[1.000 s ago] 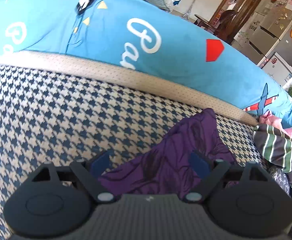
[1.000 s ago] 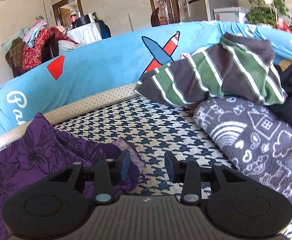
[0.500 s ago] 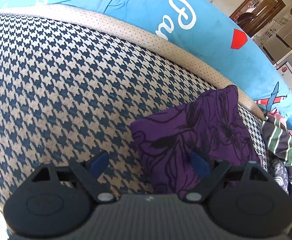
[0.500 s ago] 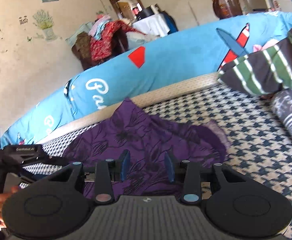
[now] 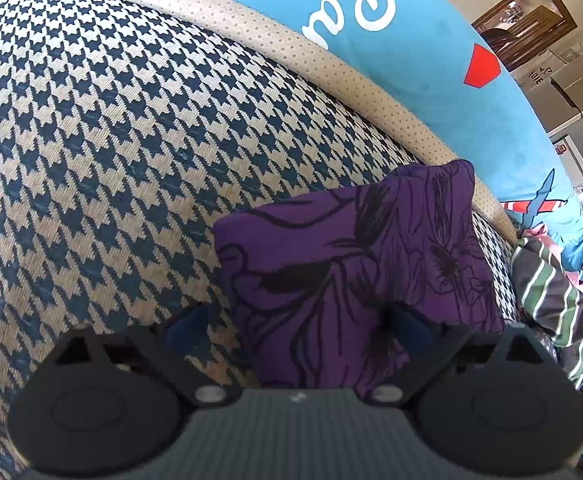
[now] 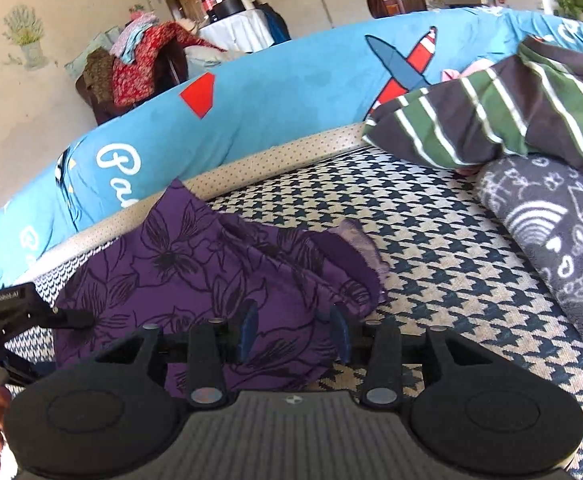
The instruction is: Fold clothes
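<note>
Item: purple floral-print thin cloth garment (image 5: pixel 355 264), crumpled on the blue-and-cream houndstooth woven cover (image 5: pixel 103 140), just ahead of both tools. My left gripper (image 5: pixel 297 326) is opening wide, cloth lying loose between its jaws. My right gripper (image 6: pixel 293 334) is opening, above the cloth, gripping nothing. Only my right view shows the striped green-and-navy knit garment (image 6: pixel 503 116) whole, and the grey fleece blanket with white doodles (image 6: pixel 559 240) right of the tool.

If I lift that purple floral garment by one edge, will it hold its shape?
Probably not. The purple floral garment already lies in soft creases, so it would likely droop. It looks thin, probably light. One frayed edge might snag.
</note>
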